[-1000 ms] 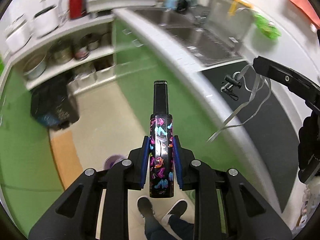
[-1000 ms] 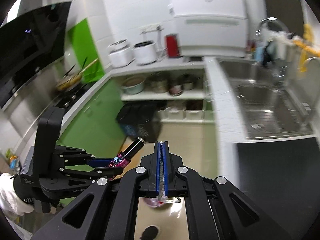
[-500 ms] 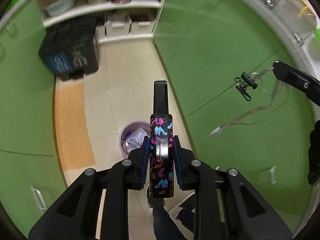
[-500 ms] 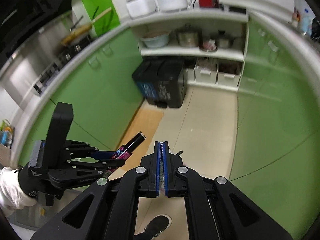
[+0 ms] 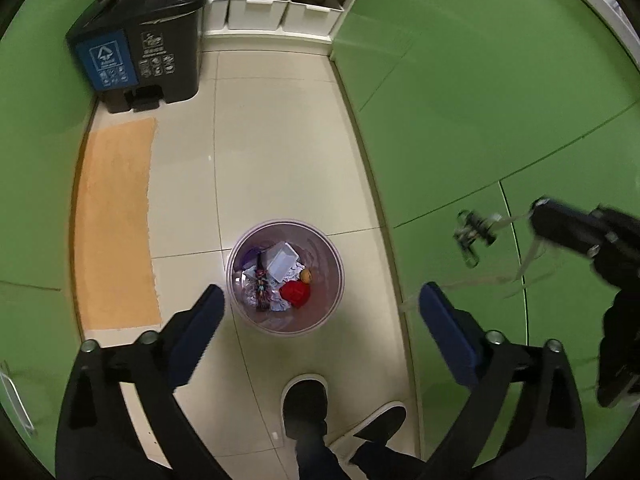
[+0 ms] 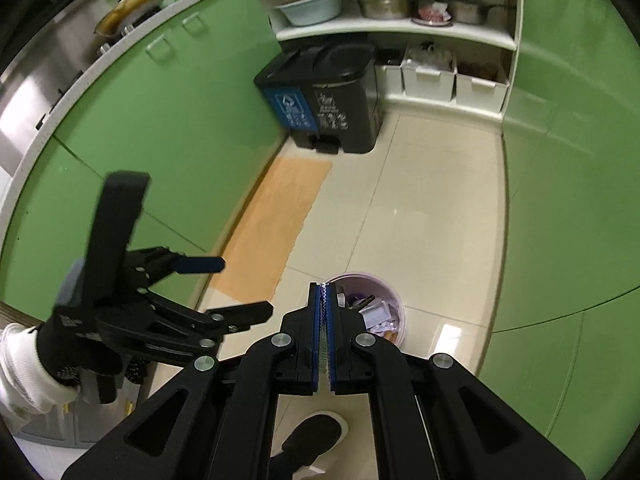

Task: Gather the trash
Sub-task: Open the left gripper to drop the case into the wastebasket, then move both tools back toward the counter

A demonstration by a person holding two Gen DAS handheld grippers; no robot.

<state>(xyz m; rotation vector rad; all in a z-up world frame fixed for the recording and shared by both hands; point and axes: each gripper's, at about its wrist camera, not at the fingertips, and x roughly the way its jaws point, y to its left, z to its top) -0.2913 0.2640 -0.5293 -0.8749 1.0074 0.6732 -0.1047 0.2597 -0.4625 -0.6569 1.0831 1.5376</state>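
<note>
A small round lilac waste bin (image 5: 336, 280) stands on the tiled floor below me, holding paper, a red item, an orange ball and the patterned black tube (image 5: 261, 286). My left gripper (image 5: 320, 308) is open and empty above the bin; it also shows in the right wrist view (image 6: 236, 288). My right gripper (image 6: 325, 292) is shut on a thin clear strap with a black clip (image 5: 474, 232), which dangles in the left wrist view, right of the bin. The bin shows in the right wrist view (image 6: 394, 300).
A black two-part pedal bin (image 5: 140, 52) stands at the far end by white shelves with storage boxes (image 5: 256, 12). Green cabinet doors (image 5: 500, 100) line both sides. An orange mat (image 5: 114, 224) lies left. My shoes (image 5: 306, 404) are below.
My left gripper has opened and the patterned tube has dropped into the lilac bin. Both grippers have tilted down toward the floor. The right gripper still holds the strap.
</note>
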